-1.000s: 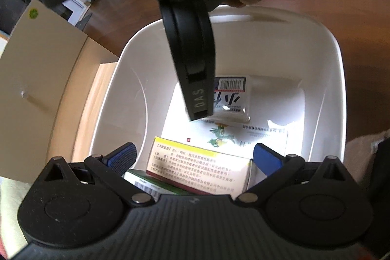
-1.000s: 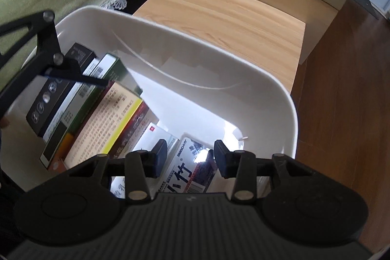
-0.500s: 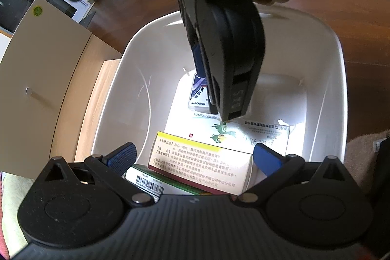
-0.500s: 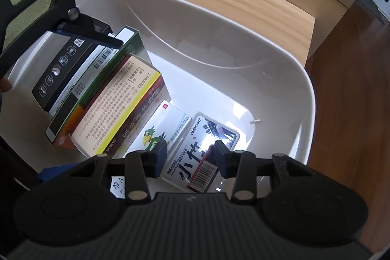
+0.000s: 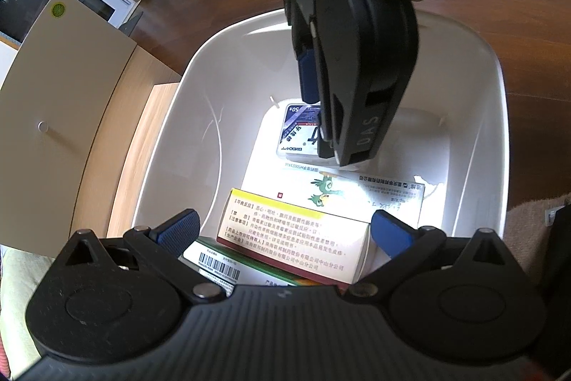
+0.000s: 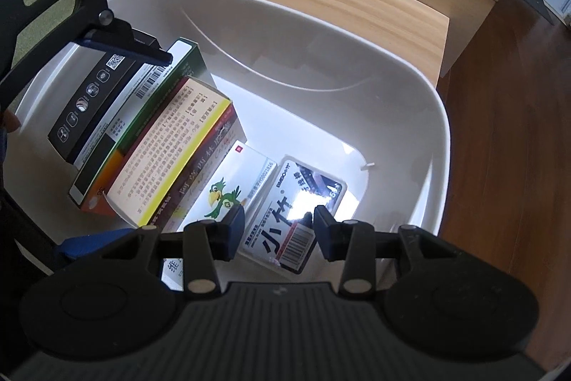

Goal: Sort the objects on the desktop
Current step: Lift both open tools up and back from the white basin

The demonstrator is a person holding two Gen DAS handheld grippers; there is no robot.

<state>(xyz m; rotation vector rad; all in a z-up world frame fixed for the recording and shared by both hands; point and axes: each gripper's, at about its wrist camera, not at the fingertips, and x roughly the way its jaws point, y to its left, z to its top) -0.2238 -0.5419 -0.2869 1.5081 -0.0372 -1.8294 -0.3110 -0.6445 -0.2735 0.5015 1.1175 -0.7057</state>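
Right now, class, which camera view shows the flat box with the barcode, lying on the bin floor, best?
The right wrist view: the barcode box lies face-up just ahead of the right tool, almost whole, with print and barcode readable. In the left wrist view the box sits far down the bin, half hidden behind that tool.

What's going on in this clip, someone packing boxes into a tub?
A person holds a gripper in each hand over a white tub of small boxes. The right gripper hangs above the floss-pick pack lying flat on the tub floor, jaws part open, apparently holding nothing. The left gripper sits open astride the upright row of boxes, at the yellow-striped medicine box.
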